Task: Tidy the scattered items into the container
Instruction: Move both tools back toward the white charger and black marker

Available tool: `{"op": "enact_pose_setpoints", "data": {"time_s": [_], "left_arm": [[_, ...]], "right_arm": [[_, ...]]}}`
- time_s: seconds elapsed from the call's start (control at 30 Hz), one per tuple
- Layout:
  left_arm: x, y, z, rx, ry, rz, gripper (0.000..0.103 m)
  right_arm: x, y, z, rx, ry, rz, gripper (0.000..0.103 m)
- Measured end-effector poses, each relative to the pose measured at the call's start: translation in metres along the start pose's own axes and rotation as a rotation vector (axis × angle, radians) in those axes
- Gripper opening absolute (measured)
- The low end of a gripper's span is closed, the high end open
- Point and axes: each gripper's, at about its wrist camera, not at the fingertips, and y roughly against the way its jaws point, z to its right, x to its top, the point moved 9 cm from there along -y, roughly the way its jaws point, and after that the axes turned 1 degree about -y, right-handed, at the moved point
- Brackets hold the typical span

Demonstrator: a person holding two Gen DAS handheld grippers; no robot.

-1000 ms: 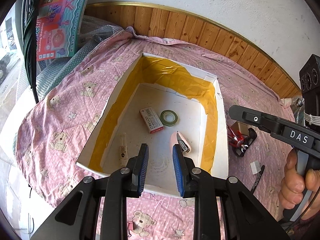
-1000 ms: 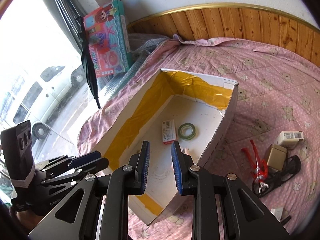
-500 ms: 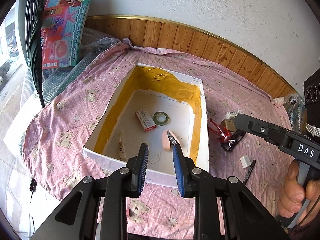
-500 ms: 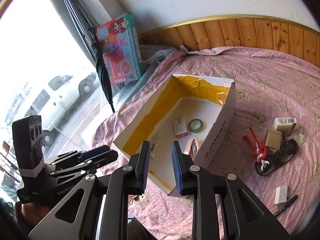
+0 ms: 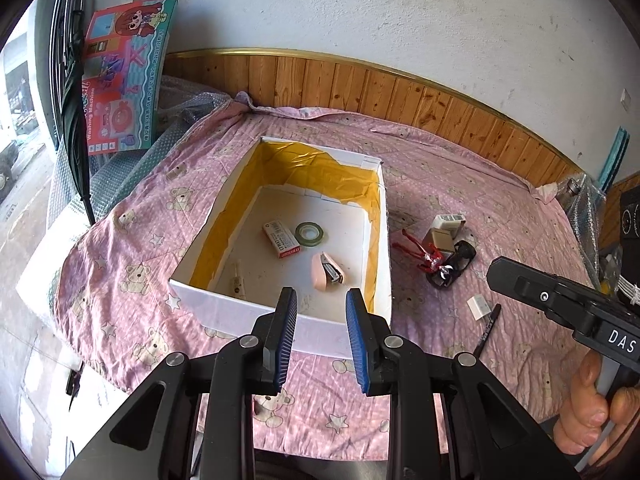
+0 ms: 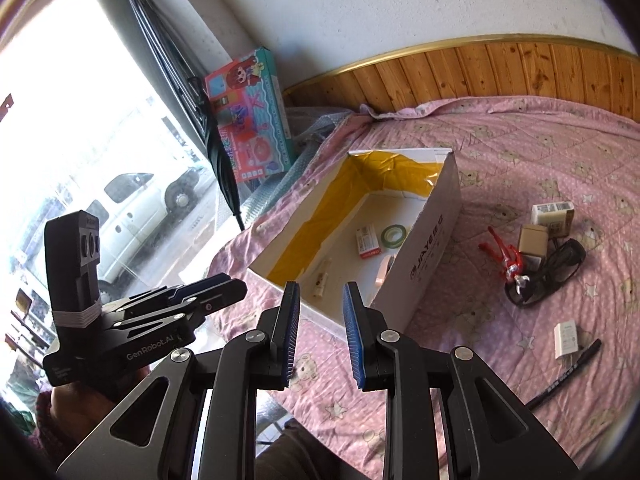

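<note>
On the bed (image 5: 460,168), pink bear-print quilt, sits the white cardboard box (image 5: 280,322), open top, yellow tape lining the inner walls. Box is left of centre on the quilt; wood panelling runs along the wall behind.

Left hand-held gripper (image 5: 322,300): above the box's near wall, jaws parted with a clear gap, nothing between them. Right hand-held gripper (image 6: 320,294): also above the box's near corner, jaws parted about the same, empty. Each shows in the other's view, held in a hand (image 5: 592,412).

Toy box (image 5: 122,76), pink/teal, leans against the wall at the bed's far left corner, next to a folded black umbrella (image 5: 74,120).

Inside the box:
- pink stapler (image 5: 327,271), near the right wall
- small red-and-white carton (image 5: 281,239), mid floor
- green tape roll (image 5: 309,234), just beside the carton
- small tube (image 5: 237,280), by the left wall

Still out on the quilt, right of the box:
- black cable (image 6: 548,272), coiled
- red clip tool (image 6: 505,254), lying against the cable
- tan box (image 6: 532,242) and white labelled box (image 6: 554,213), touching each other, beside the cable
- black pen (image 6: 566,374), nearer the front edge
- small white adapter (image 6: 566,338), just beside the pen
</note>
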Motion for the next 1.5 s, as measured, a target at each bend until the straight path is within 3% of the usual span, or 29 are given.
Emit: {"op": "enact_pose_setpoints", "data": {"time_s": [0.2,0.47,0.87,1.33,1.5], "left_arm": [[-0.013,0.007,0.014,-0.016,-0.022,0.003,0.027],[-0.035,0.004,0.052,-0.096,-0.065,-0.011,0.032],[-0.07,-0.026,0.124,-0.212,-0.145,-0.092,0.032],[-0.106,-0.075,0.199,-0.313,-0.239,-0.227,0.046],[-0.116,-0.099,0.221,-0.34,-0.246,-0.281,0.047]], "right_arm": [[-0.019,0.013,0.009,0.004,-0.038,0.012,0.025],[-0.054,0.037,0.036,-0.022,-0.106,0.028,0.025],[-0.111,0.077,0.113,-0.143,-0.255,0.035,0.025],[-0.171,0.097,0.205,-0.335,-0.379,0.006,0.026],[-0.187,0.098,0.231,-0.355,-0.44,-0.01,0.027]]}}
